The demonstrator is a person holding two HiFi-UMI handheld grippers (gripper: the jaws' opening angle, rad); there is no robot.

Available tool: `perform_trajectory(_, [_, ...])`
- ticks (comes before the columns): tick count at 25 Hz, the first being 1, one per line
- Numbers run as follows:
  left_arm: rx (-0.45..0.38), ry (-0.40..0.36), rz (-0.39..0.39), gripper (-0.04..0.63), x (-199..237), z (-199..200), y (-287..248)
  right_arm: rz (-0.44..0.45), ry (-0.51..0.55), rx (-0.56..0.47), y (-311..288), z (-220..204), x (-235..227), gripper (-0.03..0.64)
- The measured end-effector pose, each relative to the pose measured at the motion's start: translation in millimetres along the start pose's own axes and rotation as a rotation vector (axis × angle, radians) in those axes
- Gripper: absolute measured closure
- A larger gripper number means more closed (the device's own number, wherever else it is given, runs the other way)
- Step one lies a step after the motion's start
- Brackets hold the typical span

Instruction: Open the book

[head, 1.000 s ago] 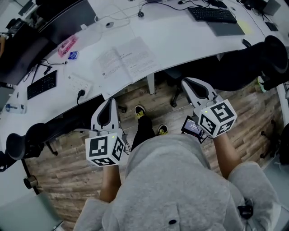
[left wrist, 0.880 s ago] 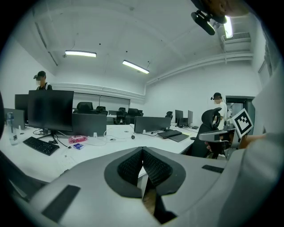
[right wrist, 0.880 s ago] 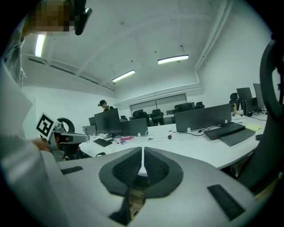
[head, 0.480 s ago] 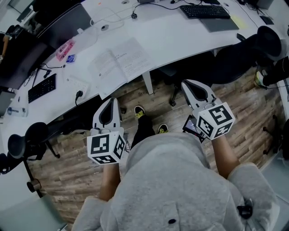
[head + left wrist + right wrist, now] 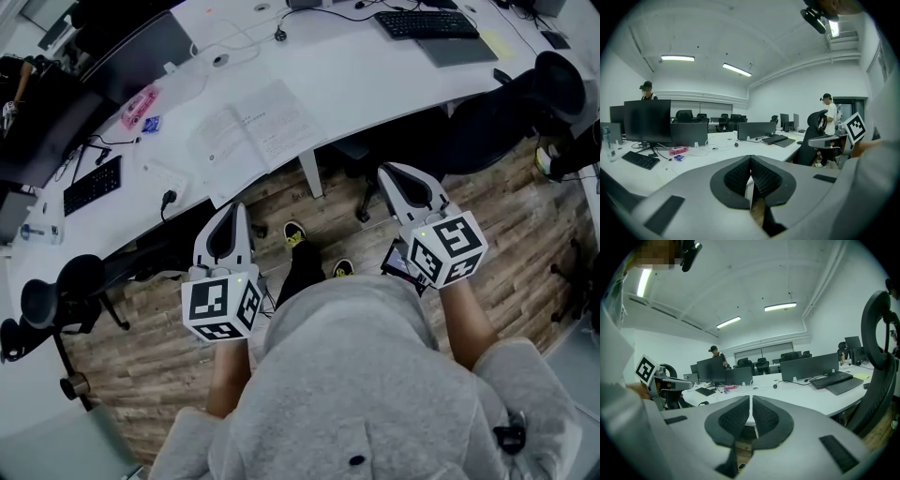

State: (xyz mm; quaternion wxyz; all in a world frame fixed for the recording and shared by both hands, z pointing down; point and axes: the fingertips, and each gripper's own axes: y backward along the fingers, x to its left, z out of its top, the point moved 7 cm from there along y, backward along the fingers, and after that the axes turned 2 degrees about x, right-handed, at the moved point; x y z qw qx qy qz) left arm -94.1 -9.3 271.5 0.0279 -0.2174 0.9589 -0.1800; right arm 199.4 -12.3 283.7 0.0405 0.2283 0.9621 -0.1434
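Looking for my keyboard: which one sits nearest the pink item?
The black keyboard at the head view's left, near the pink item; the other keyboard lies far right.

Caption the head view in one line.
Left gripper and right gripper, shut and empty, short of the book on the desk.

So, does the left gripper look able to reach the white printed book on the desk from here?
Probably, with a forward stretch: the left gripper hangs short of the white desk, over wooden floor, aimed at the white printed book, with nothing between them.
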Motion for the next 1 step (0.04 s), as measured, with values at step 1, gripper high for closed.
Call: perform_trajectory(1, [0.0, 0.0, 0.0, 0.586, 0.9, 1.3, 0.6, -0.002, -0.001, 0.0, -0.2, 1.1, 0.2, 0.578])
